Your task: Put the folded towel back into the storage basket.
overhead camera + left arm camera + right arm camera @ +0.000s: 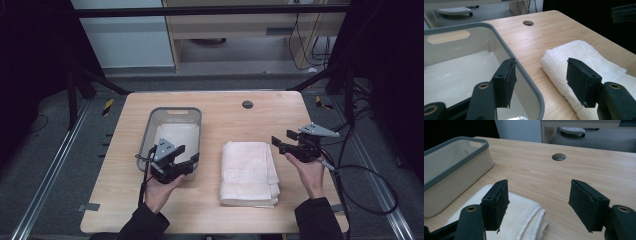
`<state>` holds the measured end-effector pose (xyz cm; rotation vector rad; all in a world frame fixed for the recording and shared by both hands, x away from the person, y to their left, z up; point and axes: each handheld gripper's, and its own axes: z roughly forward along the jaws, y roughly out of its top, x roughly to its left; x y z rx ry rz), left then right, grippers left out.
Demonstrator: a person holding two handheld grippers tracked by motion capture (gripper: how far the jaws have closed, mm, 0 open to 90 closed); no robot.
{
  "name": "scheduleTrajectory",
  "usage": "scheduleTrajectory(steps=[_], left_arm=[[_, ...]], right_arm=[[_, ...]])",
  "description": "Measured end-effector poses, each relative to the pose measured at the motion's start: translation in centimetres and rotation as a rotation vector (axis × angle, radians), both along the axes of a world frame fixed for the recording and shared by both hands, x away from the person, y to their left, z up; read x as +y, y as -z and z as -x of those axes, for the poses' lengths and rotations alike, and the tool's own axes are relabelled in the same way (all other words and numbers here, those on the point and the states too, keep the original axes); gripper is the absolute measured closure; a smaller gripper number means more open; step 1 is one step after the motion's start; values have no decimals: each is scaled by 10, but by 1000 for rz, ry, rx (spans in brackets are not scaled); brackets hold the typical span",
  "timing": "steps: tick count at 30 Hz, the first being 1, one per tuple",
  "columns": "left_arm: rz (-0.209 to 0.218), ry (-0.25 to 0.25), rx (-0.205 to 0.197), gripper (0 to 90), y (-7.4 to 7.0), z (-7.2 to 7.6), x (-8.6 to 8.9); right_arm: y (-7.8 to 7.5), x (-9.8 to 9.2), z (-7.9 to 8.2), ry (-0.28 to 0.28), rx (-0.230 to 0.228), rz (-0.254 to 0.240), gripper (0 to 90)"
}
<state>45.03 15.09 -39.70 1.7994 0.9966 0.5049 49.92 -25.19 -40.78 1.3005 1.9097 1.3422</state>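
Observation:
A folded white towel (248, 172) (584, 57) (519, 217) lies on the wooden table (225, 115), right of a pale bin with a grey rim (150, 127) (506, 47) (456, 162). My left gripper (187, 153) (540, 67) hovers open at the bin's near right corner. One of its jaws is over the bin's inside and the other is toward the towel, with nothing between them. My right gripper (282, 138) (539, 187) is open above the table just right of the towel's far end, its jaws pointing left and holding nothing.
A round cable hole (247, 104) (528, 23) (559, 157) sits near the table's far edge. Cables (360, 185) trail off the right side. Bare tabletop lies beyond the towel and along the front edge. A shelf unit (250, 25) stands on the floor behind.

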Motion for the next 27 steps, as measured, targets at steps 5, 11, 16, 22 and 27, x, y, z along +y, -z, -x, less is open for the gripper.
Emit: scheduleTrajectory(steps=[5, 11, 16, 22, 27], left_arm=[[-22, 39, 12, 395, 5, 1, -14], [-44, 77, 21, 391, 10, 5, -27], [-56, 99, 26, 386, 14, 7, -34], [-65, 121, 40, 381, 20, 9, -43], [-75, 135, 54, 373, 26, 10, -49]], right_arm=[[2, 1, -1, -5, 4, 14, 288], [7, 6, -4, -15, 13, 34, 262], [9, 9, -6, -19, 16, 38, 253], [12, 11, -9, -20, 22, 44, 254], [15, 13, -10, -24, 28, 50, 257]])
